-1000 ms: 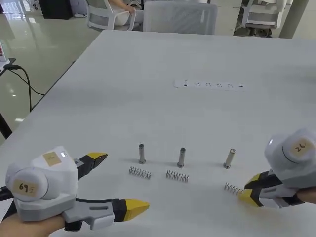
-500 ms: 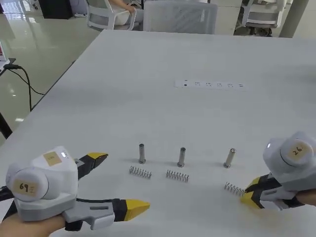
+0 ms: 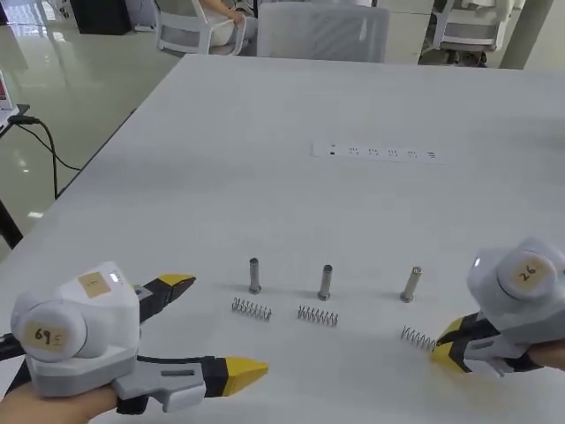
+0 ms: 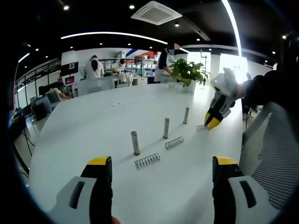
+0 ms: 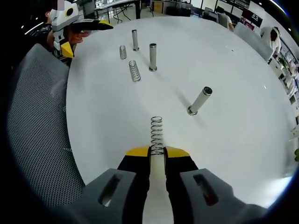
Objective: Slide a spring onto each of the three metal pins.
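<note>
**At the right gripper's tips: one spring pinched by its end**

Between the nearly closed jaws of the right gripper sits the near end of the held spring. The spring lies flat on the white table and points straight out from the jaw tips. Ahead and to the right of those tips stands the nearest pin, close to the held spring but not touching it. Farther ahead are the middle pin and the far pin, both upright. A loose spring lies flat beside each: the middle spring and the far spring. No spring is on any pin.

The left gripper has its jaws wide apart and holds nothing. In the left gripper view, the far spring lies just ahead of the open gap, with its pin right behind it. Well beyond both grippers, in the head view, a white power strip lies on the table. A grey mesh chair stands at the far edge.
</note>
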Demonstrator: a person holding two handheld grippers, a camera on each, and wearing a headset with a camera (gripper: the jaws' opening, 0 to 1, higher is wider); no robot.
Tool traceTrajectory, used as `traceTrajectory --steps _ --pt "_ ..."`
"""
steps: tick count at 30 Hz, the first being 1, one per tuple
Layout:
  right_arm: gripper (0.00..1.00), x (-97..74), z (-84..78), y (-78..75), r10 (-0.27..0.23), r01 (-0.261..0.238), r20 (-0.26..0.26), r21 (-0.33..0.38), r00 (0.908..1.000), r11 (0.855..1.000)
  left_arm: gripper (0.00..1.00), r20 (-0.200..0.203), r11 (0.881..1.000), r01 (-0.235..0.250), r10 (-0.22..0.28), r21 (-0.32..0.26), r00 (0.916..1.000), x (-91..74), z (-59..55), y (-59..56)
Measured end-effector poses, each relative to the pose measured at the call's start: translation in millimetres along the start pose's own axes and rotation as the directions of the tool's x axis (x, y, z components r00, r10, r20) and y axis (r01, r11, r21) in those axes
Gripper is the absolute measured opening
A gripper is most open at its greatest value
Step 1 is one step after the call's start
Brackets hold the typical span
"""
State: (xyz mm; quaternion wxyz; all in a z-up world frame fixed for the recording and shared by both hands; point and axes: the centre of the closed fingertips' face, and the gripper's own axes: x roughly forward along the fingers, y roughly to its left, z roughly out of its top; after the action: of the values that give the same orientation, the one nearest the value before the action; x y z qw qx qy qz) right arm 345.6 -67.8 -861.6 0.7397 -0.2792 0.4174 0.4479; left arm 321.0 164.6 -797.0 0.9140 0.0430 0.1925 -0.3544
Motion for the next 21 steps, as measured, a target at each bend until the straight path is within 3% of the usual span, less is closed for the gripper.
traceTrajectory --steps 6,13,21 --pt "0.13 -6.7 9.8 4.1 0.002 -0.002 0.018 0.0 0.9998 1.0 0.83 0.005 1.0 0.023 -0.023 0.008 0.9997 1.0 5.4 -7.4" --pt "0.13 -10.2 22.0 10.9 0.017 -0.016 0.035 -0.017 0.9992 1.0 0.71 0.005 0.998 0.068 -0.068 0.016 0.9977 1.8 5.1 -16.7" --pt "0.13 -11.5 41.6 24.7 0.052 -0.049 0.041 -0.071 0.9978 0.996 0.61 0.001 0.992 0.125 -0.125 0.036 0.9922 11.1 6.2 -31.4"
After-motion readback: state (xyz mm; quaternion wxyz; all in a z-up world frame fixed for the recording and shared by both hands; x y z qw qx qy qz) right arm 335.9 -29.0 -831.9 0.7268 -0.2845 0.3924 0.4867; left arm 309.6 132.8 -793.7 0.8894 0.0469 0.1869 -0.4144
